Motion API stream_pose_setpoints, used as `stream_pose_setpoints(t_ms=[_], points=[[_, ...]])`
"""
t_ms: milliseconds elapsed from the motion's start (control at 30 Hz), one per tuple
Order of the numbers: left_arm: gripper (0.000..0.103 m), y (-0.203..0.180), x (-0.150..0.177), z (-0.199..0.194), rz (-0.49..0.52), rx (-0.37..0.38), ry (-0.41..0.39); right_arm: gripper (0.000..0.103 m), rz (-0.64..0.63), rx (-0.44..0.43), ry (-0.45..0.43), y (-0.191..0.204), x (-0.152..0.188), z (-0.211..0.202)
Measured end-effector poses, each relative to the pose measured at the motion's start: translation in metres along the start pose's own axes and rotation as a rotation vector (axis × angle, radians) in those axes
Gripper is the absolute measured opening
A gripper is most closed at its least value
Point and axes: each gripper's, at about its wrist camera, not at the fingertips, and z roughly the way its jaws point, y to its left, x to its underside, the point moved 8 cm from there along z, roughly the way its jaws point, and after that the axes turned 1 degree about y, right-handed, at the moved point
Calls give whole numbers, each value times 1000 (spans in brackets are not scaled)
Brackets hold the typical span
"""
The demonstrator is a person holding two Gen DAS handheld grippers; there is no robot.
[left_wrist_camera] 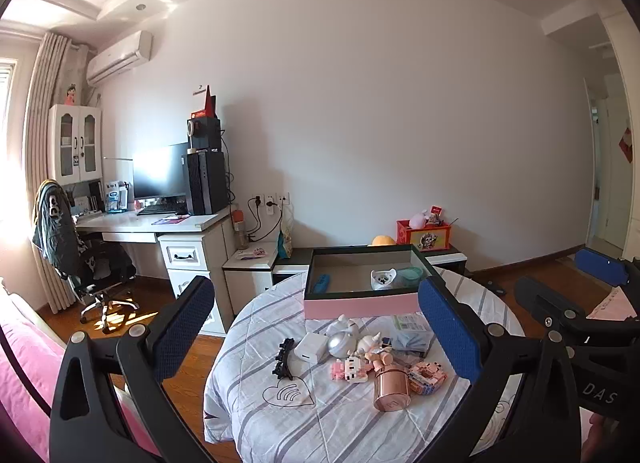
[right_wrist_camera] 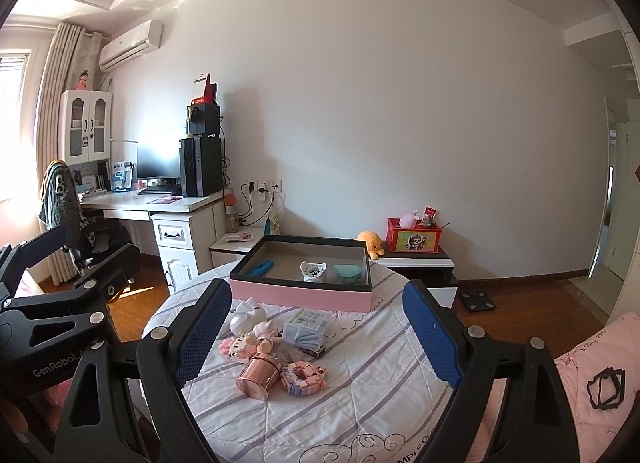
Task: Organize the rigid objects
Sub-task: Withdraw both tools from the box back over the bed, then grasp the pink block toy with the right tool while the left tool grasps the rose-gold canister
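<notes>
Rose-gold canister (right_wrist_camera: pixel 258 377) lies tipped among toys at six o'clock of the pink box (right_wrist_camera: pixel 300 297); probably light, slick metal; grasp its sides; both grippers (left_wrist_camera: pixel 320 327) (right_wrist_camera: pixel 320 335) gape empty.

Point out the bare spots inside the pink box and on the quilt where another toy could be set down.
In the pink box, the floor between the blue piece and the white piece is bare, as is the strip in front of them. On the quilt, everything right of the pink block model is free. Between the box and the rose-gold cup it is crowded.
</notes>
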Motion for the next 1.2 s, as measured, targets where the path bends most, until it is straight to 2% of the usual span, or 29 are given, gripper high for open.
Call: stream_pose_setpoints(t_ms=[200, 333, 500, 633, 733, 900, 1000, 1200], points=[[103, -1, 11, 18, -13, 37, 47, 89, 4, 4, 21, -1, 7, 11], [103, 6, 30, 40, -12, 36, 107, 89, 8, 14, 75, -6, 22, 32], [103, 19, 68, 74, -12, 21, 219, 89, 14, 18, 183, -12, 57, 71], [103, 32, 98, 99, -3, -5, 309, 89, -5, 15, 294, -12, 94, 108], [103, 35, 115, 112, -9, 5, 356, 89, -20, 17, 386, -14, 125, 133], [103, 26, 126, 124, -12, 54, 393, 89, -33, -22, 496, -10, 159, 168], [103, 17, 131, 127, -8, 89, 411, 89, -9, -86, 512, -5, 162, 179], [103, -7, 143, 133, 11, 153, 451, 89, -14, -145, 570, 3, 171, 198]])
